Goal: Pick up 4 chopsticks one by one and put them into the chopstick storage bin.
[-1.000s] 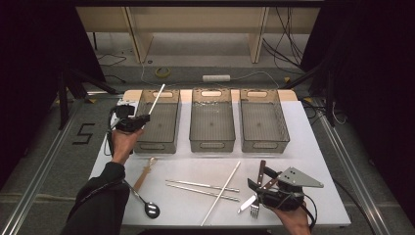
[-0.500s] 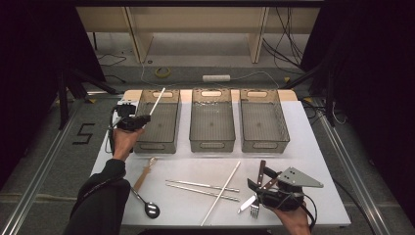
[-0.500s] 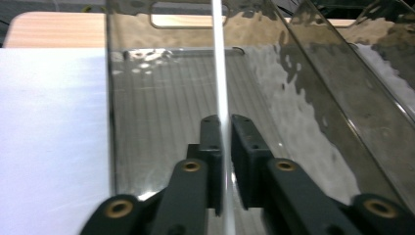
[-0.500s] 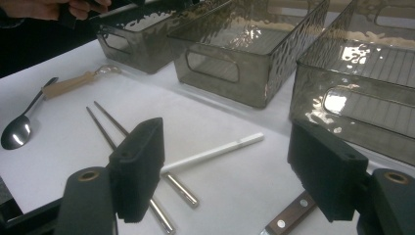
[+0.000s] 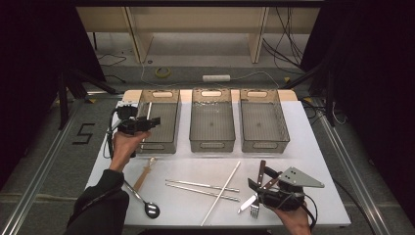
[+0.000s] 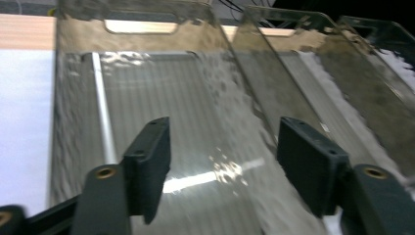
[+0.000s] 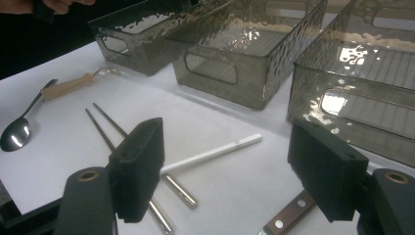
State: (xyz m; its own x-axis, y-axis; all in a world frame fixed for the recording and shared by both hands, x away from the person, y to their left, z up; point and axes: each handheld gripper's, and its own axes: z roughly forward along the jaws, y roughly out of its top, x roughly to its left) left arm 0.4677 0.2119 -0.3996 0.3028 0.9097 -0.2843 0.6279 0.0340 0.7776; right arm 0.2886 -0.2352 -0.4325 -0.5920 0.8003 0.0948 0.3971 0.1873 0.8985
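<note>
White chopstick (image 6: pixel 103 120) lay along the left bin's (image 5: pixel 159 122) floor below the released left claw (image 6: pixel 222 161) — plain in its own view. From above, a black "5" (image 5: pixel 83 133) marked the floor; the right claw (image 7: pixel 227 171) hung released over the bench (image 5: pixel 313 147).

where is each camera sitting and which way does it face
High view: above the person's side, looking forward and down on the table; forearms, left gripper and right gripper show.
Left gripper view: on the left gripper, looking into the left bin with a white chopstick; open jaws show.
Right gripper view: on the right gripper, low over scattered cutlery; open jaws show.
Shared: the three bins.
</note>
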